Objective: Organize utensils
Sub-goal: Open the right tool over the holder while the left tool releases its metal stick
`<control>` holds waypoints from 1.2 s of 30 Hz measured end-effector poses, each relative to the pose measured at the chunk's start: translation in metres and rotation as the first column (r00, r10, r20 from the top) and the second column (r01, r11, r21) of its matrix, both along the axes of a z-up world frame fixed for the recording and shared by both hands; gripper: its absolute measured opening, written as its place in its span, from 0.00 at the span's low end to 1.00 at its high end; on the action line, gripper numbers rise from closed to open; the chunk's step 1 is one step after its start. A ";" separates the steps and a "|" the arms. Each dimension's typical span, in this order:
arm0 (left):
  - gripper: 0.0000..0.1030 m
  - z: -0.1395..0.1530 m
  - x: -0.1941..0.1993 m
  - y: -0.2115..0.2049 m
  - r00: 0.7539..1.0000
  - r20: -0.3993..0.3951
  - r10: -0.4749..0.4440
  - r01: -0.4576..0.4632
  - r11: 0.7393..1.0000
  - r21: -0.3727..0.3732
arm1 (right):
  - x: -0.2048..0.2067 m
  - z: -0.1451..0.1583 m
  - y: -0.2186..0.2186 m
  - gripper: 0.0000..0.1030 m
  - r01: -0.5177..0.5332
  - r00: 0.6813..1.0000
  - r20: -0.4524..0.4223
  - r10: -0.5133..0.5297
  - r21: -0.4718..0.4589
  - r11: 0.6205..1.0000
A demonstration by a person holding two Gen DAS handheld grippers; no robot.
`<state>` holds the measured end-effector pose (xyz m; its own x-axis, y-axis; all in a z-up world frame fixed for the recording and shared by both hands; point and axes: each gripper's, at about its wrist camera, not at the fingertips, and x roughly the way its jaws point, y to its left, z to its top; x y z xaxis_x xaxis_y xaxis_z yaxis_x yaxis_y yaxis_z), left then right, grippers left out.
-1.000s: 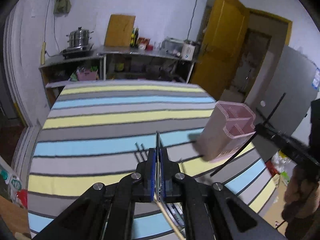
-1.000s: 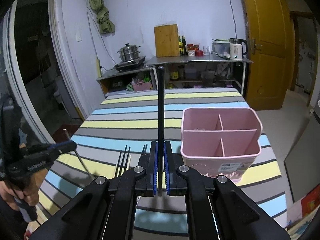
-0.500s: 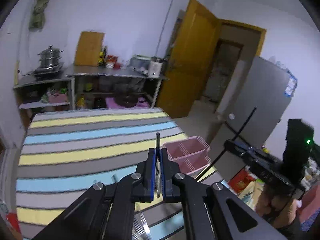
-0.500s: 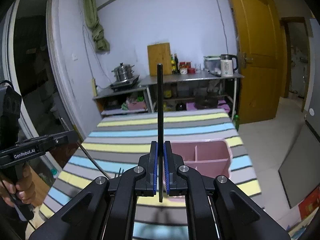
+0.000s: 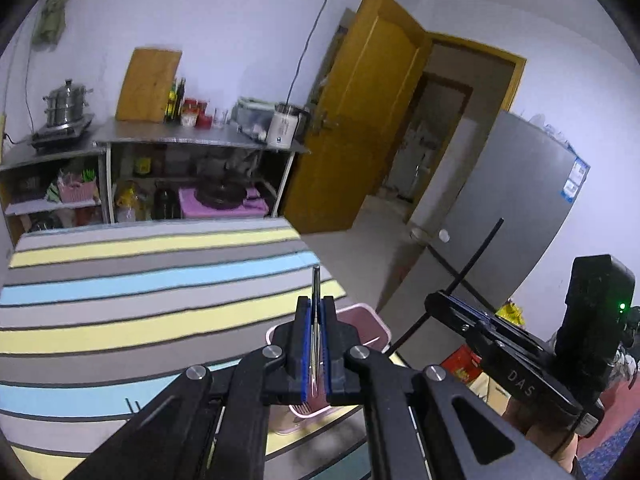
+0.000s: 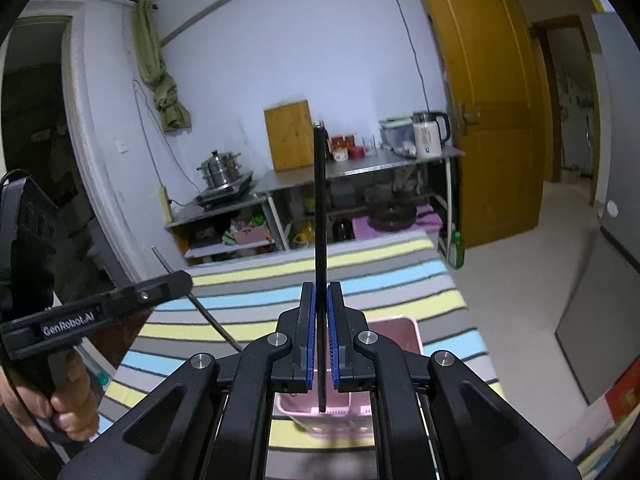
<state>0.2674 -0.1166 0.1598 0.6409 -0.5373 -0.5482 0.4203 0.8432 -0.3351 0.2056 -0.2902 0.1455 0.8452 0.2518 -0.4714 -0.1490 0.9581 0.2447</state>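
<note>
Fingers of left gripper [image 5: 315, 344] clamped on a metal fork [image 5: 315, 292], tines down over the pink utensil holder [image 5: 366, 320]; right gripper [image 6: 321, 340] pinches a black chopstick [image 6: 320, 208], tip inside same holder. Holder sits on striped tabletop [image 5: 120, 280], near edge.

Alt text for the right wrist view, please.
The right gripper is shut on a black utensil that stands upright above the pink utensil holder on a striped tablecloth. The left gripper shows at left.
</note>
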 end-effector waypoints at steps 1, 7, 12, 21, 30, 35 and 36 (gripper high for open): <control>0.04 -0.009 0.004 -0.001 1.000 -0.013 0.002 -0.002 1.000 0.007 | 0.005 -0.008 0.000 0.06 0.000 1.000 -0.017 0.000 -0.001 1.000; 0.04 -0.058 0.021 -0.011 0.997 -0.074 0.004 -0.001 0.999 0.050 | 0.030 -0.051 -0.002 0.06 -0.008 0.993 -0.118 0.009 0.006 1.000; 0.04 -0.077 0.026 -0.010 0.996 -0.092 0.013 -0.009 0.999 0.046 | 0.037 -0.075 -0.006 0.06 -0.010 0.986 -0.168 0.012 0.014 1.000; 0.18 -0.070 0.011 0.004 0.998 -0.045 0.044 -0.043 0.999 0.022 | 0.027 -0.072 -0.011 0.17 0.007 0.991 -0.137 -0.005 0.015 1.000; 0.20 -0.053 -0.029 0.025 0.997 0.027 0.069 -0.070 0.997 0.027 | -0.004 -0.063 -0.006 0.22 0.021 0.994 -0.105 -0.020 0.008 1.000; 0.20 -0.049 -0.057 0.039 0.994 0.057 0.093 -0.095 0.995 0.026 | -0.027 -0.059 0.001 0.22 0.018 0.996 -0.090 -0.017 0.005 1.000; 0.20 -0.050 -0.063 0.042 0.993 0.065 0.097 -0.099 0.995 0.027 | -0.032 -0.058 0.005 0.22 0.014 0.996 -0.085 -0.014 -0.004 1.000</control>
<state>0.2044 -0.0750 0.1100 0.7236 -0.4545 -0.5195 0.3551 0.8905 -0.2844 0.1734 -0.2855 0.0871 0.8053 0.2383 -0.5429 -0.1141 0.9608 0.2526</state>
